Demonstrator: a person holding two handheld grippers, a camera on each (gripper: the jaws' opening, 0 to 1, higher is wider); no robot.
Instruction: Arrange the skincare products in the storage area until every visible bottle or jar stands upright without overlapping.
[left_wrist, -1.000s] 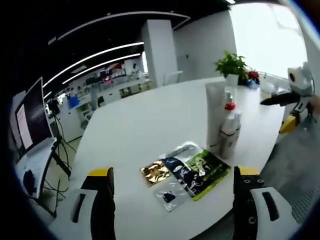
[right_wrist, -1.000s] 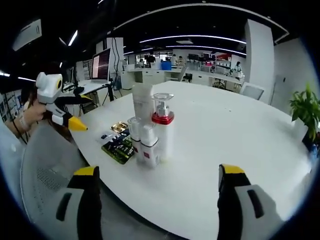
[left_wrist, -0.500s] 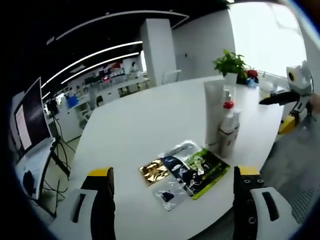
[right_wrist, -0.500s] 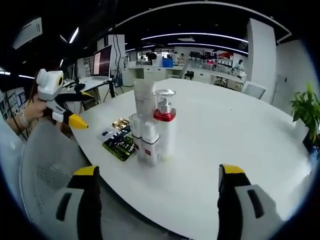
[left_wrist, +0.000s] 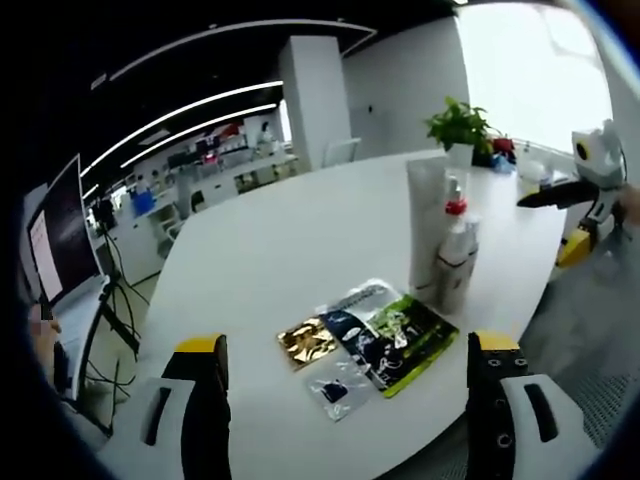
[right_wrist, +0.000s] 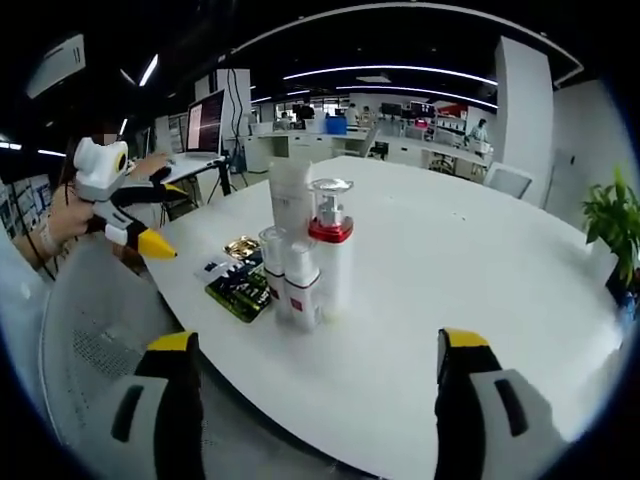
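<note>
Centrally in the right gripper view, upright bottles (right_wrist: 305, 265) cluster near the white bench's (right_wrist: 480, 280) lower-left edge beside flat sachets (right_wrist: 235, 285), with open surface behind, while both the left tool (left_wrist: 345, 415) and right tool (right_wrist: 310, 410) gape wide, empty.

Bright window glare (edges bowed), ceiling strip lights, slightly soft.

Sachets (left_wrist: 372, 338) beside bottles (left_wrist: 452, 262) — tabletop (left_wrist: 290, 240)

Red-collared bottle (right_wrist: 328, 250) (green sachet (left_wrist: 405, 335))
</note>
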